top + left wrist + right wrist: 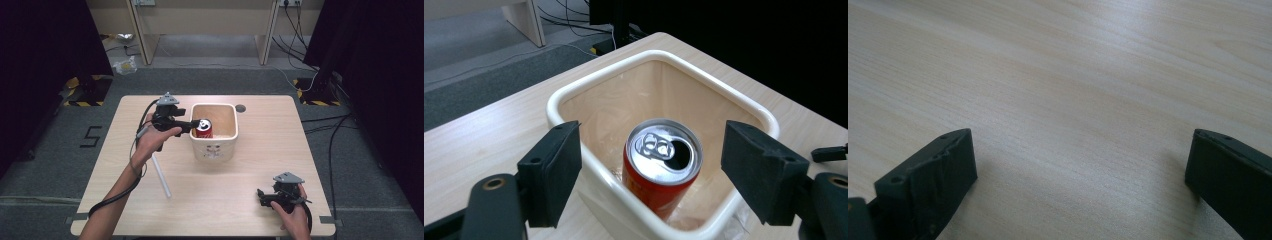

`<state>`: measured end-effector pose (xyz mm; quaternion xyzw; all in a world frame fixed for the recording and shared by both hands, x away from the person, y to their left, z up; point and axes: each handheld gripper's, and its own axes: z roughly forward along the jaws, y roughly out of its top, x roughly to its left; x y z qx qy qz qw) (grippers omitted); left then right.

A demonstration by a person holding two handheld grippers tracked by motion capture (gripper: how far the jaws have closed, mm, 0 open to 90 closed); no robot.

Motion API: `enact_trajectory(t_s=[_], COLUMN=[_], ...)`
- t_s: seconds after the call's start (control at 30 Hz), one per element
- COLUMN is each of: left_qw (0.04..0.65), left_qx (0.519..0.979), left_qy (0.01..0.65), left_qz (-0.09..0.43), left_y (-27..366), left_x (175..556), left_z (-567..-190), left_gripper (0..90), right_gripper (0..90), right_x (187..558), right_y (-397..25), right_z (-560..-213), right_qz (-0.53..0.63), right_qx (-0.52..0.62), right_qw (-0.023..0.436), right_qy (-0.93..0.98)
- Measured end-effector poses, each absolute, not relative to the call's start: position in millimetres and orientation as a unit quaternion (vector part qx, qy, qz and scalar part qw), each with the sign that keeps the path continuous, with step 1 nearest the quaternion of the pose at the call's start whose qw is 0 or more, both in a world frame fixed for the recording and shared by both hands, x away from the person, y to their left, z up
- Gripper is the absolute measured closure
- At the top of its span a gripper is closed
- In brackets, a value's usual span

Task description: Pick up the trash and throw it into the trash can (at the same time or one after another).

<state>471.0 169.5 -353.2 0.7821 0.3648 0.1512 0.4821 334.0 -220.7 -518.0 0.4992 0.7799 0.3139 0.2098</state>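
1. While the left gripper (649, 165) hangs over the near rim of the cream bin (569, 92), its jaws stand wide apart, touching nothing.
2. The red can (663, 167) stands upright inside the bin, between the two jaws and just beyond them, its opened top facing up.
3. The right gripper (1080, 175) sits low over the bare table (1073, 75), jaws spread wide, with only wood between them.
4. A white straw (161, 176) lies on the table, well apart from both grippers.

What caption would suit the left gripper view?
Open left gripper poised over an opened red can standing in a cream bin.
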Motion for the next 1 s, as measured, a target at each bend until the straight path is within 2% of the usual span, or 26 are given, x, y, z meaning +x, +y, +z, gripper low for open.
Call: enact_trajectory(t_s=[0.5, 0.73, 1.0], left_qw=[0.493, 0.484, 0.471], left_qx=[0.759, 0.756, 0.756], left_qy=[0.388, 0.402, 0.414], left_qz=[0.174, 0.181, 0.187], left_y=[220, 235, 241], left_x=[449, 443, 433], left_z=[-355, -368, -388], left_gripper=[24.1, 23.8, 19.5], right_gripper=[0.3, 0.3, 0.3], right_x=[334, 334, 334], right_y=[-221, -221, -221], right_z=[-518, -518, -518], right_qz=[0.313, 0.314, 0.314], right_qx=[0.499, 0.500, 0.500], right_qw=[0.210, 0.209, 0.209], right_qy=[0.780, 0.780, 0.780])
